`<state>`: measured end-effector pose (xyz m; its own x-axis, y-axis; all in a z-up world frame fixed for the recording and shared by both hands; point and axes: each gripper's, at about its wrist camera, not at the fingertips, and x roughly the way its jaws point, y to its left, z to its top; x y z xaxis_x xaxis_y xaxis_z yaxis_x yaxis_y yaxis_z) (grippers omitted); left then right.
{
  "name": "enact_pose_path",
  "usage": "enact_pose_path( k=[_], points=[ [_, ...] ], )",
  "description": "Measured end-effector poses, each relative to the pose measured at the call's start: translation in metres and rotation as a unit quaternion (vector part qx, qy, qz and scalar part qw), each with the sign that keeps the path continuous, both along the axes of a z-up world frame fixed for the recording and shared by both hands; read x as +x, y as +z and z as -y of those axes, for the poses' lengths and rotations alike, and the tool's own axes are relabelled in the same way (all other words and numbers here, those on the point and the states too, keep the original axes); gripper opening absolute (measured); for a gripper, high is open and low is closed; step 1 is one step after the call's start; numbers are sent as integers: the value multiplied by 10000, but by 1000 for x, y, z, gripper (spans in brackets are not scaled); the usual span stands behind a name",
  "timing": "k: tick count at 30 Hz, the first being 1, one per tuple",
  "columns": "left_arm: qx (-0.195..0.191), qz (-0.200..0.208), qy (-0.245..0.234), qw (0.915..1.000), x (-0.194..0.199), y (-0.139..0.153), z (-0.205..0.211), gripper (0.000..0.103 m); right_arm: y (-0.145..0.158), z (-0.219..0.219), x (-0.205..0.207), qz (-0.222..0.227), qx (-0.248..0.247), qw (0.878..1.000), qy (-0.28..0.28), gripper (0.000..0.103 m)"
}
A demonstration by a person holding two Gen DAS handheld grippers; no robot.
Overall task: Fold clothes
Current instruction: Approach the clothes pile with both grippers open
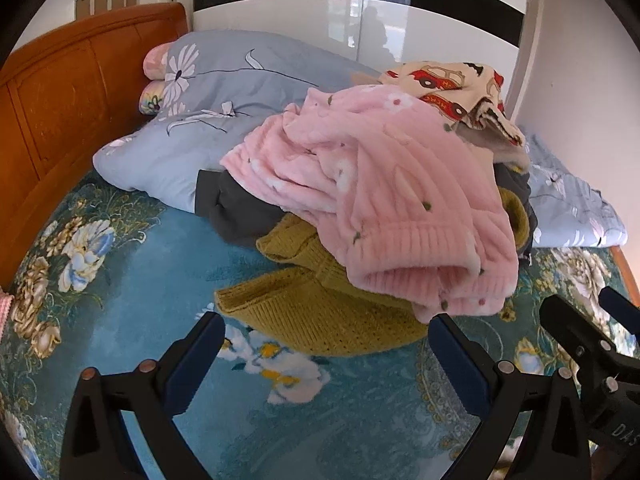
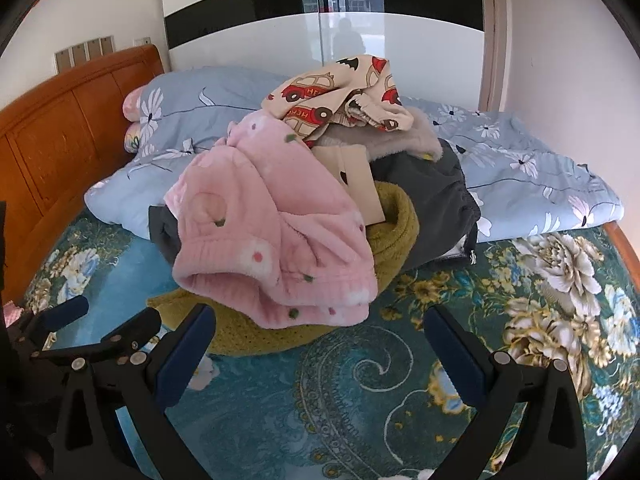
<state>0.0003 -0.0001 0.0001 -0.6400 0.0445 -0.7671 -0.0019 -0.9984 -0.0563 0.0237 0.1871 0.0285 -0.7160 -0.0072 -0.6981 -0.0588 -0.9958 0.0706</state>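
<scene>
Both hand-held grippers, left (image 1: 326,354) and right (image 2: 320,346), spread wide, empty. Take the pink fleece garment (image 2: 276,236) just ahead first; pinch its ribbed hem, lift clear of the mustard knit (image 1: 320,312) beneath.

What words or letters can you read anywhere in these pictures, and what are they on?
"DAS": white letters on the right claw's black body, cut off at the picture's edge.
"HERO"-like letters: on the red cars printed on the cream garment, upside down, too blurred to be sure.
Nothing else is readable.
</scene>
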Motion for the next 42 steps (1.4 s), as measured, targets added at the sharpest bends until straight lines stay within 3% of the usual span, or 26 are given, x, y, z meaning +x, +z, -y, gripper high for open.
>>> enact_pose_path(
  k=[5,7,20,27,42],
  points=[
    [290,173,62,9994,-12,2,5,103,-1,1,-14,142,44,9999,30,103],
    [320,23,55,9995,-12,1,7,103,0,2,-18,103,44,9999,33,103],
    [231,-405,295,9985,-12,16,25,103,15,19,-28,-264,-82,9991,319,103],
    [80,-662,329,9972,-4,22,34,103,17,39,-22,-204,-40,9985,514,103],
    [364,-781,182,9961,-12,13,42,103,14,45,-30,18,-167,9983,565,103]
  ],
)
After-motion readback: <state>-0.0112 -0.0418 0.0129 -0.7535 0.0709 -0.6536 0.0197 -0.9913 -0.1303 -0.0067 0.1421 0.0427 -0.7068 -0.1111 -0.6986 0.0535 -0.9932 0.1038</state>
